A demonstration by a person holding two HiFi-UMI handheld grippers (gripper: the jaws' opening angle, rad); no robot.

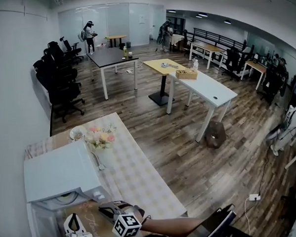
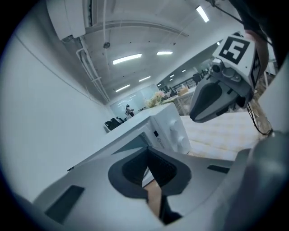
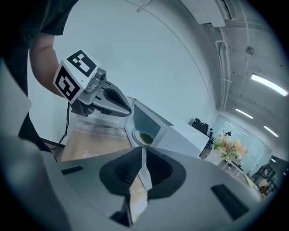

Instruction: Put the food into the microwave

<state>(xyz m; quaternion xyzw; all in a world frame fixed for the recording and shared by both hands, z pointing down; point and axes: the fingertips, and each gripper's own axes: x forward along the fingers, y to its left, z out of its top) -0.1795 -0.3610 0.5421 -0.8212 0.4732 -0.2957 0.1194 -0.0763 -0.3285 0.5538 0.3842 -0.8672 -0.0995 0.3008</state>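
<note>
The white microwave (image 1: 62, 174) stands at the near left of the table with its front open. A plate of food (image 1: 66, 198) lies inside its cavity; the right gripper view shows that plate (image 3: 143, 136) with yellow-green food on it. My left gripper (image 1: 73, 223) is just in front of the opening, its jaws together and empty (image 2: 148, 169). To its right, my right gripper (image 1: 109, 208) is also in front of the microwave, shut with nothing held (image 3: 142, 164). Each gripper appears in the other's view: the right gripper (image 2: 216, 97) and the left gripper (image 3: 97, 97).
A checked cloth covers the table (image 1: 136, 180). A vase of flowers (image 1: 100, 138) and a small plate (image 1: 77, 132) stand beyond the microwave. The white wall runs along the left. Office chairs (image 1: 56, 75), other tables (image 1: 206, 90) and people stand far off.
</note>
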